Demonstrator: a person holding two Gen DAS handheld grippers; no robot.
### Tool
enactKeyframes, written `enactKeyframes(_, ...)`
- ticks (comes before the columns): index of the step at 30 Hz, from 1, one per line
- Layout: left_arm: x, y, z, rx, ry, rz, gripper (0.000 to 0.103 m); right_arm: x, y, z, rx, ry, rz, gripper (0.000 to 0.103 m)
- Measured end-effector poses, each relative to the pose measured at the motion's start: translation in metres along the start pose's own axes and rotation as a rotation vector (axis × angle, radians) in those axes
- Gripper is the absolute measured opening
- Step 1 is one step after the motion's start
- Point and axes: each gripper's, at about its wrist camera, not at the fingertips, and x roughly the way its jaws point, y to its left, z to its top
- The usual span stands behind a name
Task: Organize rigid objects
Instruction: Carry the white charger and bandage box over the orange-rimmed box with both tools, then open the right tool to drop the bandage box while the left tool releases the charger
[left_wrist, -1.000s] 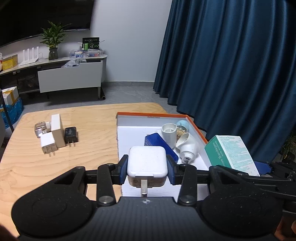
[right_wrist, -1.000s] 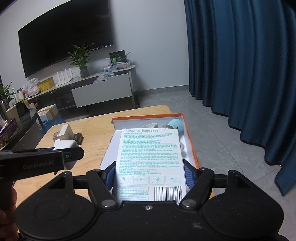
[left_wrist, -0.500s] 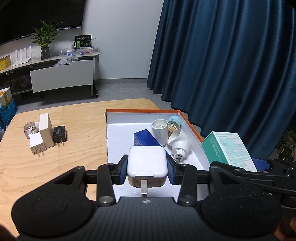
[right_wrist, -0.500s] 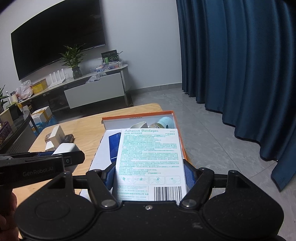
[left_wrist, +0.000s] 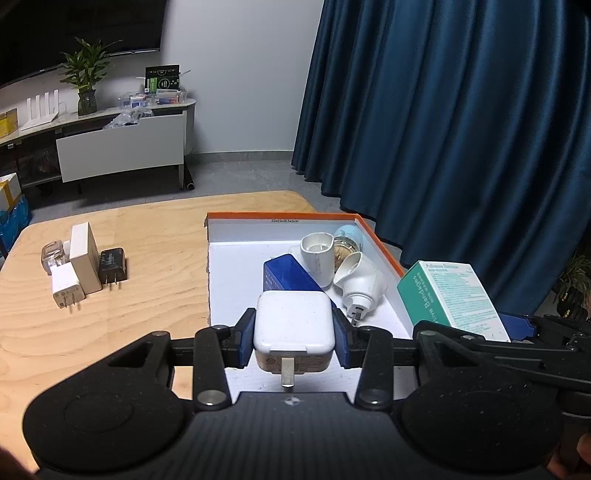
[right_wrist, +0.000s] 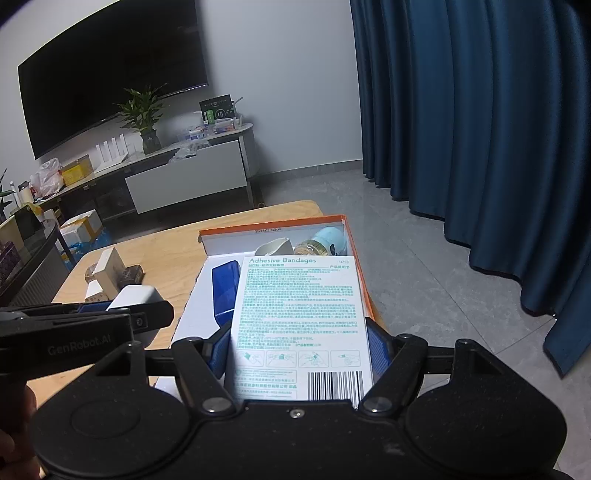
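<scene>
Left gripper (left_wrist: 294, 334) was clamped on a white charger (left_wrist: 293, 321): glossy plastic, square with rounded corners, metal prong pointing back toward the camera. Blue pads pressed both of its sides. The charger hung over the near end of the box (left_wrist: 236, 266).

Right gripper (right_wrist: 301, 347) was clamped on a bandage carton (right_wrist: 301, 317): flat white-and-teal cardboard, printed text and a barcode facing up. Its jaws stood wide, pads flat against the carton's long edges. The carton was held above the box's right side; in the left wrist view it showed as a teal-edged slab (left_wrist: 452, 299) just outside the box's right wall.

Box: shallow cardboard, white inside, orange rim, resting on a pale plywood table (left_wrist: 147, 288) with a rounded corner. Inside the box, toward its far right: a blue rectangular block (left_wrist: 288, 275), a white cylindrical plug-in piece (left_wrist: 318, 254), a white cone-shaped piece with prongs (left_wrist: 360, 282), and a rounded pale-blue item (left_wrist: 349, 234) with a glassy part beside it.

Left of the box, well apart on the table: a cluster of small adapters, namely a cream upright block (left_wrist: 85, 256), a white plug (left_wrist: 66, 290), a black plug (left_wrist: 112, 264) and a clear one (left_wrist: 53, 254).

Dark blue pleated curtain (left_wrist: 461, 129) hung beyond the box.
</scene>
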Motion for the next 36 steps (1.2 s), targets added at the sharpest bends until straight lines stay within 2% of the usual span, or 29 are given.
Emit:
enactKeyframes(11,0.007,0.005,0.006,-0.011,0.004,0.010,0.042,0.008,0.001,0.004,-0.001,-0.007,0.006,0.084)
enactKeyframes(24,0.026,0.008,0.034,-0.008,-0.026,0.016,0.042,0.031,-0.002,0.028,0.002,-0.024,0.018,0.084)
enactKeyframes(36,0.053,0.016,0.057,-0.021,-0.020,0.018,0.042,0.056,-0.004,0.043,0.011,-0.015,0.022,0.084)
